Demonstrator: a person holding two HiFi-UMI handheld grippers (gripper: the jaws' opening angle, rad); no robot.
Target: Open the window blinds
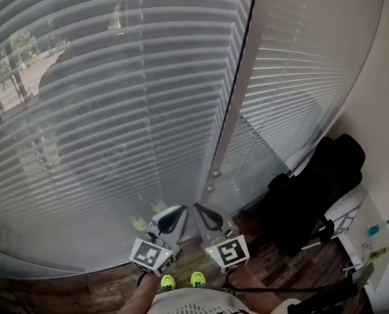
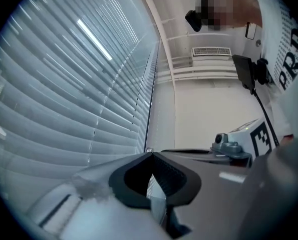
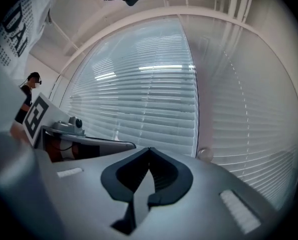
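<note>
My left gripper point(image 1: 176, 217) and right gripper point(image 1: 205, 215) sit side by side, both pinched shut on nothing. I judge this is the approach. Next I must open one and find a cord or wand near the post point(image 1: 232, 110). The blinds point(image 1: 116, 110) hang just ahead, their slats level across the window and closed.

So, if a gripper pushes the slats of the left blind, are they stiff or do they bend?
Probably they bend: the slats look thin and long. They likely swing too, since they hang on thin cords. Probably light.
</note>
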